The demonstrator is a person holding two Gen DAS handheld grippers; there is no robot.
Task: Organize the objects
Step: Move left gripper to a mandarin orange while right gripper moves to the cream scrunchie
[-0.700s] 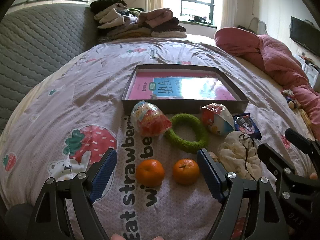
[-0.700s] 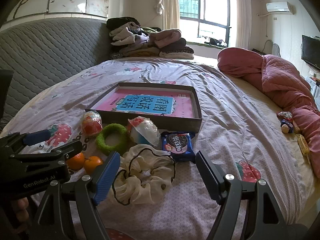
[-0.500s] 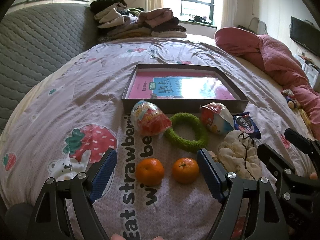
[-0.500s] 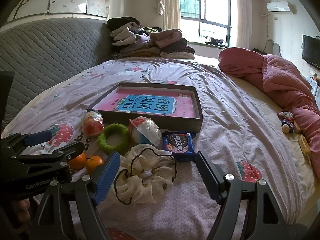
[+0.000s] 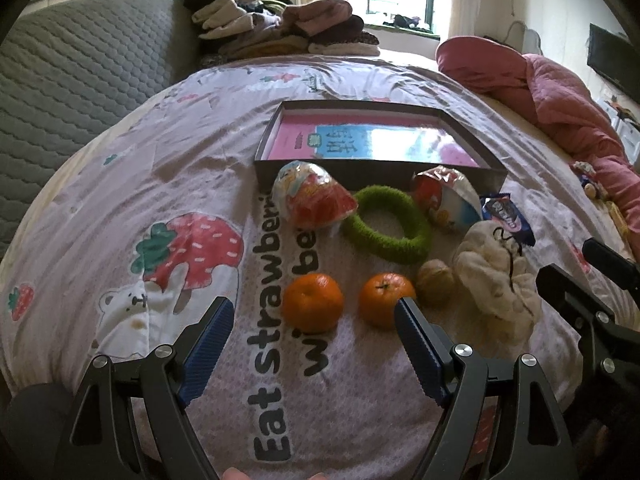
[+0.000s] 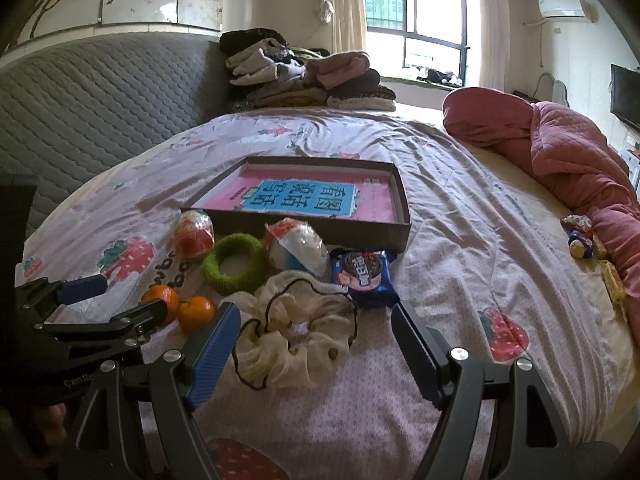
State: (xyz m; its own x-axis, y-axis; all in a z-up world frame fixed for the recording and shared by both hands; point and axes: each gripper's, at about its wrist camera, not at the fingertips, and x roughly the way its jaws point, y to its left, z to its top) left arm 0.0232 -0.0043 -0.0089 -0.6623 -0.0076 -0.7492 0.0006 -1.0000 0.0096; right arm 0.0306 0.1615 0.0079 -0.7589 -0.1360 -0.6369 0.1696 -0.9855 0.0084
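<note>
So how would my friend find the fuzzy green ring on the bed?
Look at the flat box on the bed. Right in front of it, the green ring lies between two shiny snack bags. It is the only fuzzy green loop there.

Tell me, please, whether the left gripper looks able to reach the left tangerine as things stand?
Probably yes. The left gripper is open, and the left tangerine lies just ahead between its fingers, with bare bedsheet on its left; the second tangerine sits apart.
</note>
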